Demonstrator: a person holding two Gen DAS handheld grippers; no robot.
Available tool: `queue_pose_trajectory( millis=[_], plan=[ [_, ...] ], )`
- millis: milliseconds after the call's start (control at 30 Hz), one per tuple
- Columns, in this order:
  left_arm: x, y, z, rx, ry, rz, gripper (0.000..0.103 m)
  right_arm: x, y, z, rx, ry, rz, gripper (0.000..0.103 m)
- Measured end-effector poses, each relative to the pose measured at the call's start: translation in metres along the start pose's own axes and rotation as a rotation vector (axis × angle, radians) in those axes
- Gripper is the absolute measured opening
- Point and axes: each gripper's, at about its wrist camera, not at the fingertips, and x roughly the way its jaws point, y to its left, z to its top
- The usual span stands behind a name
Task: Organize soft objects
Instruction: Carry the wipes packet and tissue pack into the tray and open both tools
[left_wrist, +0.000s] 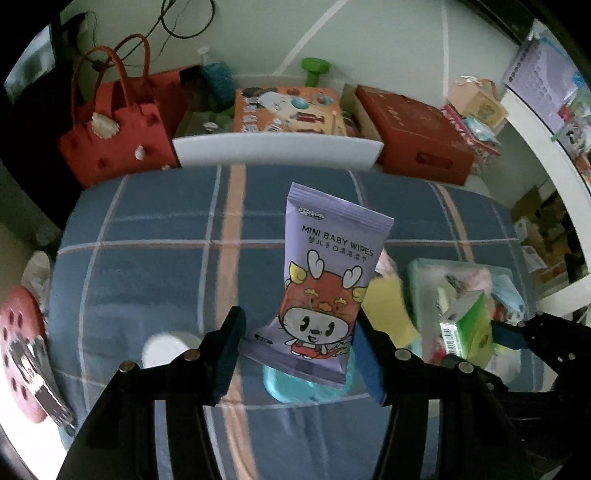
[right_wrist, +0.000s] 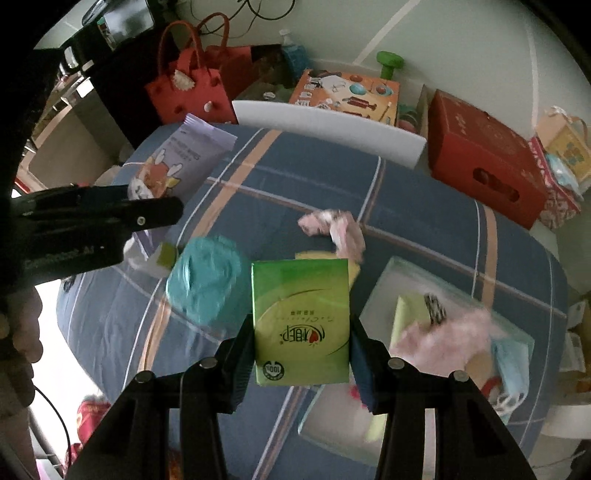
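Note:
My left gripper (left_wrist: 299, 354) is shut on a purple baby wipes pack (left_wrist: 325, 280) with a cartoon dragon, held upright above the blue plaid bed cover (left_wrist: 147, 229). My right gripper (right_wrist: 301, 354) is shut on a green tissue pack (right_wrist: 301, 321), also lifted off the cover. Below on the cover lie a teal soft bundle (right_wrist: 207, 284), a crumpled pink cloth (right_wrist: 336, 229) and a yellow cloth (right_wrist: 354, 269). A clear bin (right_wrist: 388, 280) to the right holds pink, blue and yellow-green soft items. The right wrist view shows the wipes pack (right_wrist: 184, 158) at upper left.
Beyond the cover stand a red handbag (left_wrist: 110, 144), a white bin (left_wrist: 277, 151) with an orange box, and a red carton (left_wrist: 417, 133). A white round object (left_wrist: 166, 347) lies at the cover's left. A pink stool (left_wrist: 18, 332) stands further left.

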Motion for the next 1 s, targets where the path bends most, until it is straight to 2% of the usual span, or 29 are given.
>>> queue_pose_trajectory(
  millis=[367, 667, 833, 1000],
  plan=[
    [0.005, -0.073, -0.052, 0.082, -0.027, -0.051, 0.059, -0.008, -0.048, -0.070, 0.056, 0.038, -0.034, 0.050],
    [0.037, -0.150, -0.083, 0.189, -0.027, -0.125, 0.059, 0.004, -0.103, -0.111, 0.133, 0.077, -0.067, 0.050],
    [0.059, -0.171, -0.095, 0.215, -0.013, -0.138, 0.059, 0.014, -0.130, -0.130, 0.165, 0.101, -0.088, 0.050],
    [0.074, -0.175, -0.108, 0.208, -0.005, -0.153, 0.059, 0.025, -0.150, -0.143, 0.196, 0.126, -0.094, 0.050]
  ],
)
